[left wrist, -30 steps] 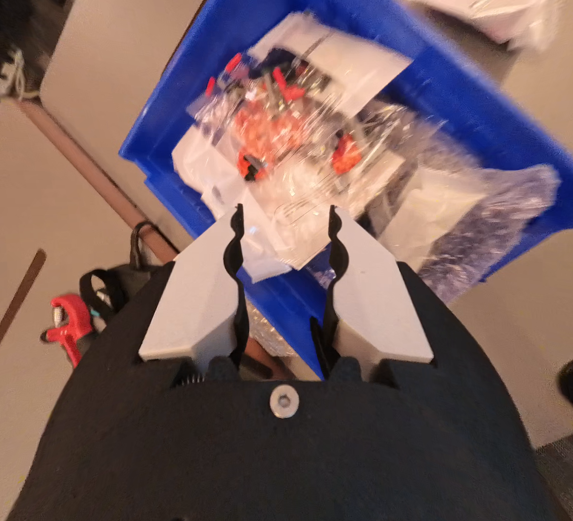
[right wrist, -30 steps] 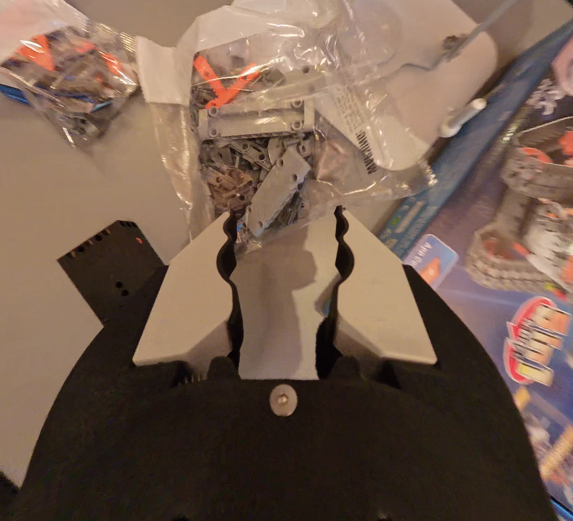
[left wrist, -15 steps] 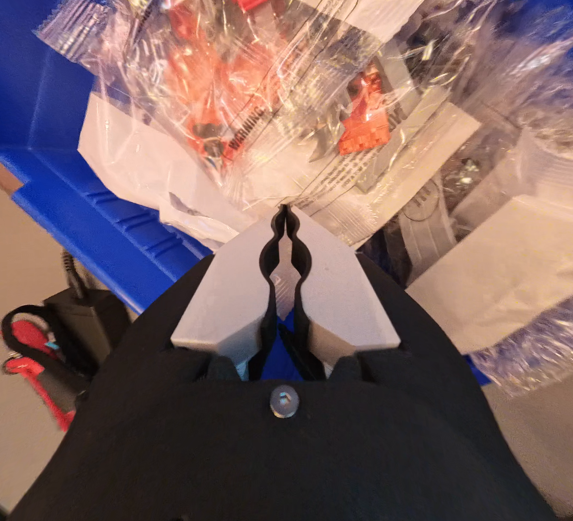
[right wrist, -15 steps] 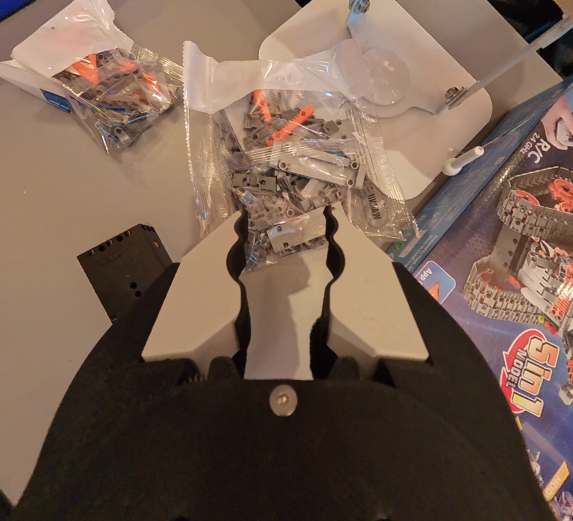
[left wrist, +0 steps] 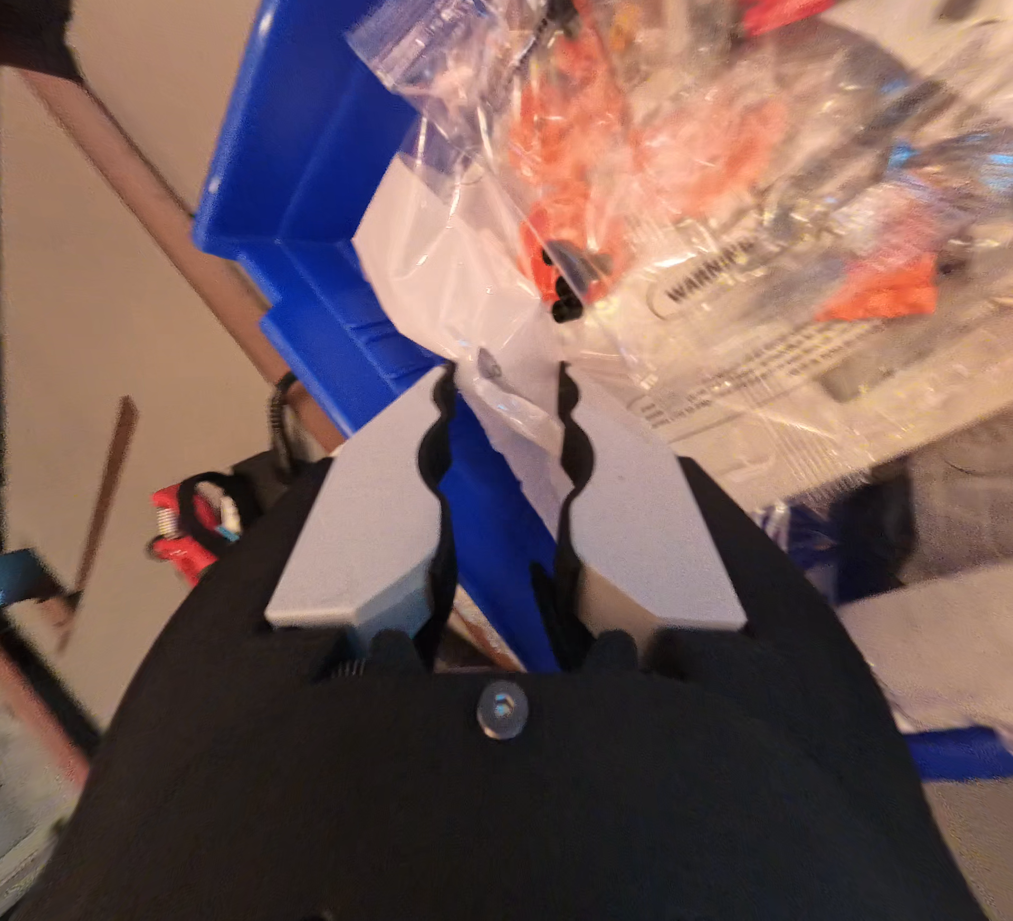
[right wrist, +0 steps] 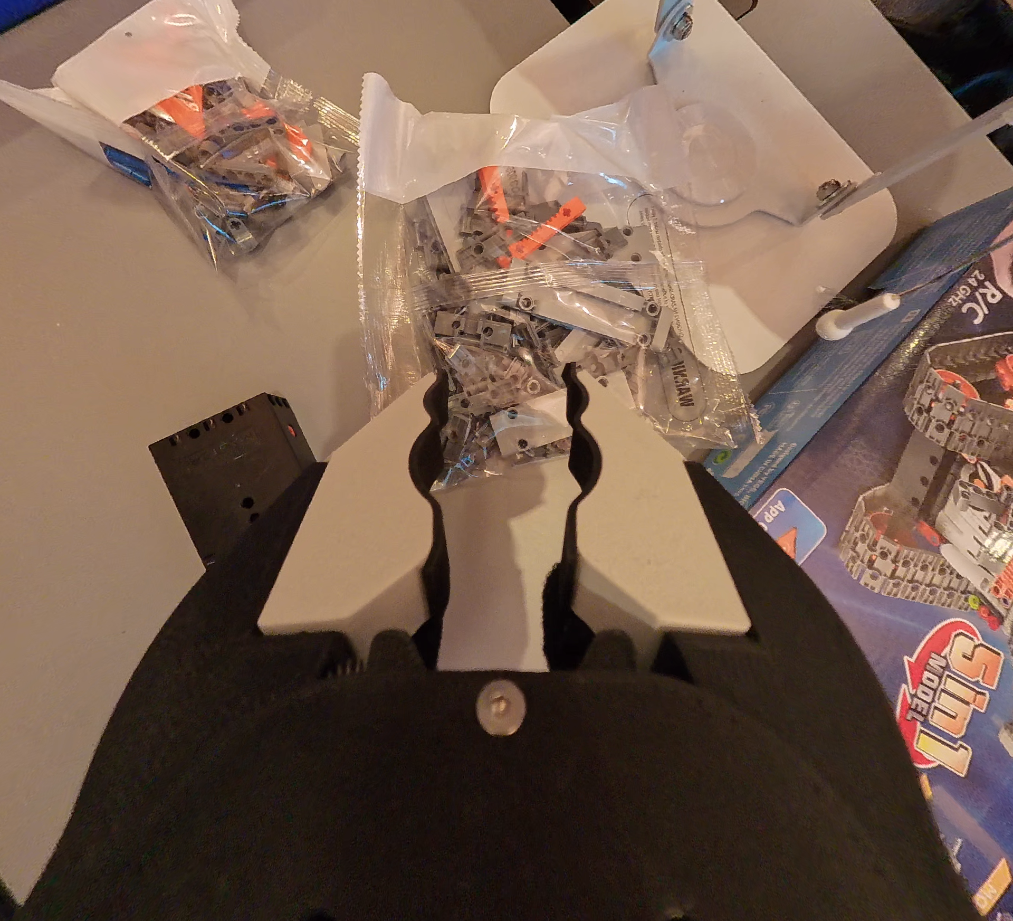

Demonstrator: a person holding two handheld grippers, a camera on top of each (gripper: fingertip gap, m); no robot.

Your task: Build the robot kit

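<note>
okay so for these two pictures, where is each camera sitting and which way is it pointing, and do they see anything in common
Left wrist view: sits on the left gripper, looking forward and down along its open fingers at clear bags of orange parts in a blue bin.
Right wrist view: sits on the right gripper, looking down along its open fingers at a bag of grey parts on a table, beside a toy box.
Shared: no object clearly appears in both; each shows only its own gripper.
</note>
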